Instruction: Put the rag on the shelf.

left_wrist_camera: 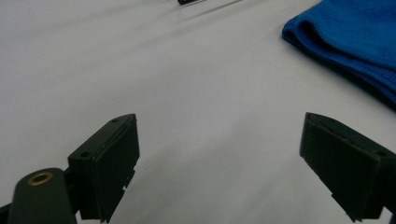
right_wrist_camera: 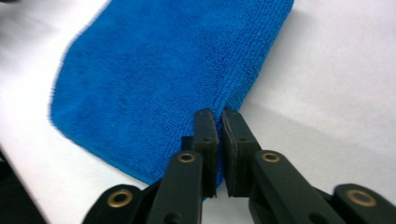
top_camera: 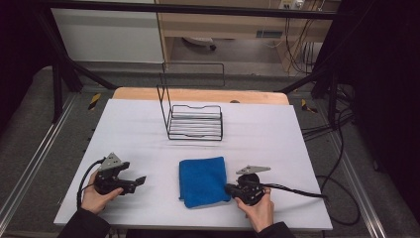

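Observation:
A folded blue cloth (top_camera: 203, 181) lies on the white table (top_camera: 124, 134) near the front edge, between the two hands. My right gripper (top_camera: 229, 189) points left at the cloth's right edge. In the right gripper view its jaws (right_wrist_camera: 219, 121) stand pinched together on the edge of the blue cloth (right_wrist_camera: 163, 70). My left gripper (top_camera: 136, 182) rests low over bare table to the left of the cloth, held by a hand. In the left gripper view it (left_wrist_camera: 219, 158) is wide open with nothing between the jaws, and the blue cloth (left_wrist_camera: 350, 42) lies ahead to the right.
A black wire rack (top_camera: 195, 124) with a tall upright handle stands at the middle back of the table. Cables trail off the right side of the table (top_camera: 297, 191). A metal frame surrounds the work area.

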The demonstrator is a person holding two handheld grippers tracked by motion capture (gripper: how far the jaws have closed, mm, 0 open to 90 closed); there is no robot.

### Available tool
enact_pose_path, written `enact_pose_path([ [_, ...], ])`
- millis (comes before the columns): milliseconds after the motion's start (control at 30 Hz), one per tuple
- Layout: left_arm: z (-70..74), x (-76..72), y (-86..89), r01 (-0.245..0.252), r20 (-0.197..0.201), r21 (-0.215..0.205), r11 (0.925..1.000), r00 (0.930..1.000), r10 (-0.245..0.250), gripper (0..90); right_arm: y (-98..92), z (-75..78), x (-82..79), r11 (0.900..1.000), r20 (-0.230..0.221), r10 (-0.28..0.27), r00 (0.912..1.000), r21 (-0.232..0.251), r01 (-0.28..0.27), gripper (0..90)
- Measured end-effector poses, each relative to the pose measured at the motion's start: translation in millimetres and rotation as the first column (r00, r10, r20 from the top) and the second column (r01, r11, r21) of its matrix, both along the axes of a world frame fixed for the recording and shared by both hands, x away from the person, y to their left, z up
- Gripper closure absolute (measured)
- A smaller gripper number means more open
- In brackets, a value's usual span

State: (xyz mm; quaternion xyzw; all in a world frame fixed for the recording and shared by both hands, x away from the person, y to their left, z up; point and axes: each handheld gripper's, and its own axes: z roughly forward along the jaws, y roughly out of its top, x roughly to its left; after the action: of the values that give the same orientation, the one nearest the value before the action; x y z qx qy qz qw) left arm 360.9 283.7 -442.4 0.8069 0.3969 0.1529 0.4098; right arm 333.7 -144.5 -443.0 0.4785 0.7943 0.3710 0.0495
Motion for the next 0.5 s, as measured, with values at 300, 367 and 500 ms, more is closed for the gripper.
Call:
enact_pose_path([
  [300, 1.8, 0.2, -3.3, 0.004, -0.01, -0.007, 1.0, 0.9999, -0.004, 11.0, -18.0, 2.6, 14.0, 0.999, 0.152, 0.044, 0.9874, 0.006, -0.046, 42.2],
  [367, 2.4, 0.3, -4.7, 0.008, -0.014, -0.005, 1.0, 0.9999, -0.008, 9.1, -24.6, 4.2, 19.0, 0.998, 0.187, 0.057, 0.9808, 0.01, -0.059, 32.8],
  [500, 5.2, 0.4, -14.8, 0.016, -0.023, 0.007, 0.9998, 0.9996, -0.016, 6.1, -38.5, 5.1, 28.0, 0.997, 0.218, 0.07, 0.9733, 0.024, -0.077, 19.2],
])
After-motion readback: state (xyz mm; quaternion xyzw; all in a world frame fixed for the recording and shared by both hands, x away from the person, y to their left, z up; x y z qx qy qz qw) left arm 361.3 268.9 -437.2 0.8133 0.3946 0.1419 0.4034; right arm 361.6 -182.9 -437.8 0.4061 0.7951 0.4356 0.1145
